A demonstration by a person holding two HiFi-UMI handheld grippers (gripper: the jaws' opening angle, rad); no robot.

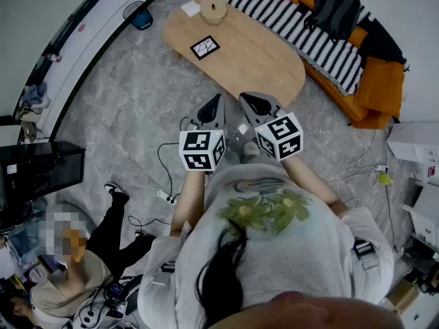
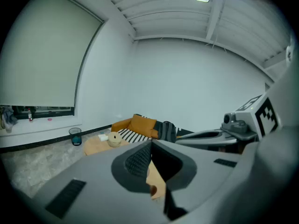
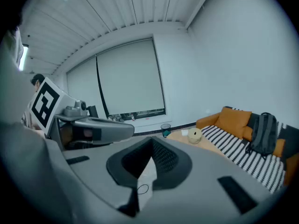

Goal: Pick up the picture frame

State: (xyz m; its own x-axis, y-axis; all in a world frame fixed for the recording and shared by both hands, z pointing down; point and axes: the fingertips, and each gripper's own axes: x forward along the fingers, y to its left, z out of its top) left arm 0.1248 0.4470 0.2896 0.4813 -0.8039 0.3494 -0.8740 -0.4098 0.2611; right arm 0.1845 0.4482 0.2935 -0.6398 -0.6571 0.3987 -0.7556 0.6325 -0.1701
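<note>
One picture frame (image 1: 204,47) lies flat on the oval wooden bench (image 1: 260,60), towards its end by the round beige jar (image 1: 213,9) and the white packet (image 1: 190,8), one of each. Two claws are held over the floor off the bench's near edge, well apart from the frame. The left claw (image 1: 214,108) and the right claw (image 1: 255,104) are both clenched on nothing.

Wooden table (image 1: 264,64) is standing at far centre, w/ a round beige pot (image 1: 213,9) sitting at its far end. Orange sofa (image 1: 378,88) is running along the far right, w/ a striped blanket (image 1: 302,22) & dark backpack (image 1: 336,5) lying on it. Blue bin (image 1: 142,19) is standing far left.
</note>
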